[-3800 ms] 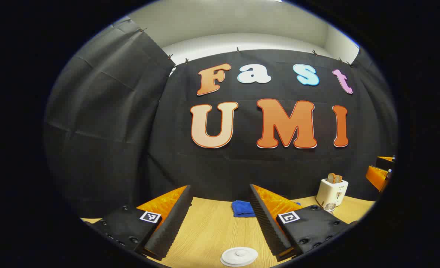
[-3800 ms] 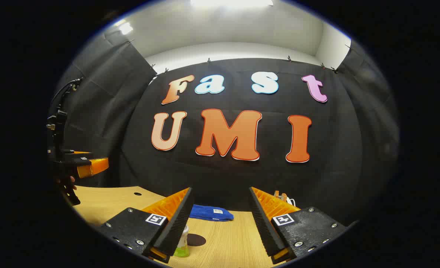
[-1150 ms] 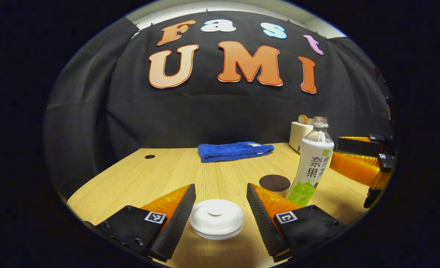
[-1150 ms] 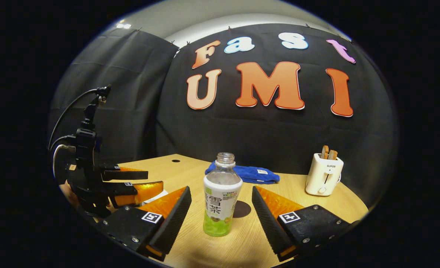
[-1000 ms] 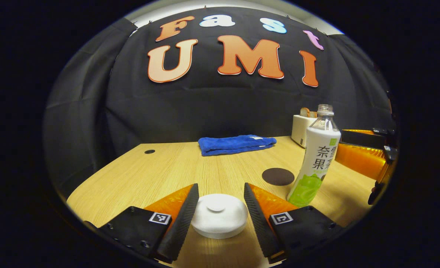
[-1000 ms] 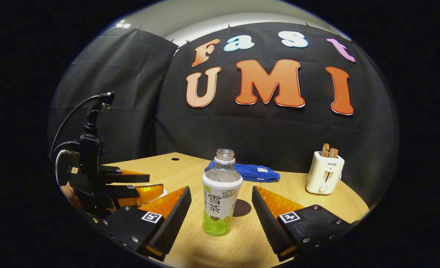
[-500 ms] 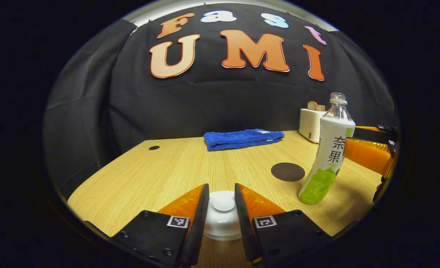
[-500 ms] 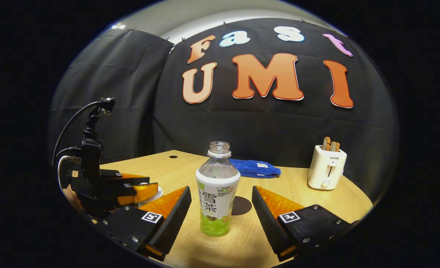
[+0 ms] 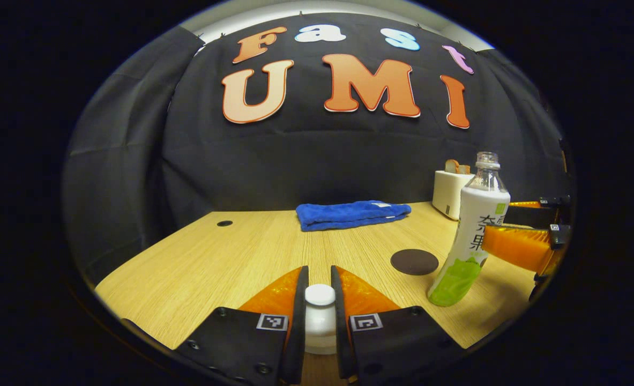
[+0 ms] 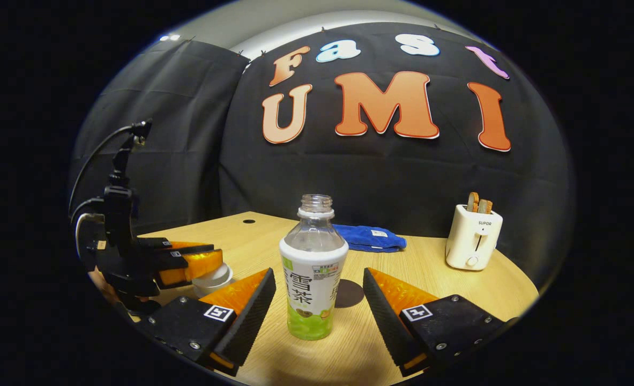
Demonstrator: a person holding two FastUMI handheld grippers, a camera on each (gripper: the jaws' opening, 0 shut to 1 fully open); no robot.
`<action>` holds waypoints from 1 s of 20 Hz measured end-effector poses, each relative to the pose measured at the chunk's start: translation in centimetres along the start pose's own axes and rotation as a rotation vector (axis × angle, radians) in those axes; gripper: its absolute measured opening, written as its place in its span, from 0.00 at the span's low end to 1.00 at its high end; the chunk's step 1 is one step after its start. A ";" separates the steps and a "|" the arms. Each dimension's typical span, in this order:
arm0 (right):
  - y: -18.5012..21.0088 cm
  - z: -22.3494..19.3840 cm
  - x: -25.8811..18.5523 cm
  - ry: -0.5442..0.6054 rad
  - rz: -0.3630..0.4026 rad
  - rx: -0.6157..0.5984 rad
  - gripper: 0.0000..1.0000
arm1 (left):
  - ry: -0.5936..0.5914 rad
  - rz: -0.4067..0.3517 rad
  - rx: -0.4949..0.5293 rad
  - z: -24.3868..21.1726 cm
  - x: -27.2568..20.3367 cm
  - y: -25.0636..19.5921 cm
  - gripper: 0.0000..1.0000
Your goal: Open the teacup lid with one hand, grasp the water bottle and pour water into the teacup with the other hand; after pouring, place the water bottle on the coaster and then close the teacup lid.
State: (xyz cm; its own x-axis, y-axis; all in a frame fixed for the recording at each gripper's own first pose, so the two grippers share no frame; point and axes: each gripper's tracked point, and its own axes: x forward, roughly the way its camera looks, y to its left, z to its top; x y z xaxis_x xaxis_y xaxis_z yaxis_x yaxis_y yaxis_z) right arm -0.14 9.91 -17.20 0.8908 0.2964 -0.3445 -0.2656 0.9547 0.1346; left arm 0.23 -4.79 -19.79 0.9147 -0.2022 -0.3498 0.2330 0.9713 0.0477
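1. Risk first: the left claw (image 9: 320, 300) pinches only the small knob of the teacup lid (image 9: 320, 295). That is a narrow hold, and I judge a crooked lift could let the lid slip out and drop back onto the teacup (image 10: 213, 279), or drag the cup along.
2. Second risk: the water bottle (image 10: 313, 268) stands uncapped and upright on the surface (image 9: 241, 252). A nudge from one finger before the other arrives would likely tip it and spill.
3. Left claw now: almost fully closed, both fingers pressing the knob from either side, the white lid sitting between them low on the surface.
4. Right claw (image 10: 319, 300): wide open, straddling the bottle with a gap on each side, gripping nothing. In the left gripper view one finger sits right at the bottle's label; whether it touches, I can't tell.
5. The coaster (image 9: 414, 262), a dark disc, lies just beside the bottle, bare.
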 end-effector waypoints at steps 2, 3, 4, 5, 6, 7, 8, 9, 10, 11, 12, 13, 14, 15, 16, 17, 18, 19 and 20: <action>0.1 -0.3 0.4 0.012 -0.002 0.008 0.98 | -0.025 0.013 -0.004 1.0 -0.2 0.3 0.28; 0.2 -0.4 0.5 0.018 -0.001 0.012 0.98 | -0.037 0.020 -0.006 1.4 -0.3 0.6 0.28; 0.4 -0.7 0.7 0.024 0.002 0.014 0.98 | -0.046 0.028 -0.008 1.7 -0.4 0.9 0.28; 0.5 -1.0 0.9 0.035 0.002 0.016 0.98 | -0.052 0.035 -0.007 1.8 -0.5 1.2 0.27; 0.5 -1.5 1.1 0.050 -0.002 0.016 0.97 | -0.058 0.042 -0.005 1.9 -0.7 1.5 0.25; 0.5 -1.9 1.3 0.066 -0.005 0.016 0.95 | -0.061 0.050 -0.001 2.0 -0.8 1.8 0.25; 0.6 -2.5 1.6 0.085 -0.008 0.018 0.94 | -0.063 0.058 -0.001 2.0 -0.9 2.2 0.28; 0.7 -2.9 1.8 0.101 -0.010 0.018 0.91 | -0.065 0.063 -0.005 2.0 -1.1 2.4 0.28; 0.7 -3.3 1.9 0.116 -0.016 0.018 0.89 | -0.067 0.070 -0.012 2.1 -1.2 2.8 0.28; 0.8 -3.7 2.1 0.130 -0.020 0.016 0.84 | -0.069 0.075 -0.017 2.1 -1.4 3.2 0.25; 1.1 -4.0 2.3 0.141 -0.017 0.016 0.81 | -0.071 0.083 -0.020 2.1 -1.5 3.6 0.28; 1.2 -4.1 2.4 0.146 -0.023 0.018 0.74 | -0.072 0.090 -0.022 2.1 -1.7 4.0 0.28; 1.4 -3.8 2.5 0.143 -0.022 0.020 0.69 | -0.073 0.095 -0.025 2.1 -1.9 4.3 0.28; 1.6 -3.8 2.7 0.150 -0.024 0.013 0.67 | -0.071 0.097 -0.034 2.0 -2.1 4.5 0.28; 1.7 -3.7 2.7 0.152 -0.030 0.008 0.66 | -0.070 0.098 -0.041 2.0 -2.2 4.8 0.28; 1.9 -3.6 2.8 0.154 -0.029 -0.005 0.65 | -0.070 0.105 -0.045 1.9 -2.3 5.3 0.28; 2.1 -3.5 2.8 0.154 -0.032 -0.024 0.65 | -0.070 0.112 -0.047 1.9 -2.3 5.8 0.28; 2.1 -3.3 2.9 0.155 -0.038 -0.046 0.65 | -0.073 0.123 -0.049 1.9 -2.5 6.4 0.25; 2.2 -3.3 2.9 0.159 -0.044 -0.071 0.65 | -0.072 0.129 -0.050 2.0 -2.6 6.9 0.28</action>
State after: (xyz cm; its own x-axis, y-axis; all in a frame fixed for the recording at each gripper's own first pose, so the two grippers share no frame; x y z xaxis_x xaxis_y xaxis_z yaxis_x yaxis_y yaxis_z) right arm 0.64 13.01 -20.97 0.8340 0.2493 -0.4923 -0.2578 0.9648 0.0517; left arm 0.07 2.19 -16.68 0.9577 -0.0815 -0.2759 0.0963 0.9945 0.0406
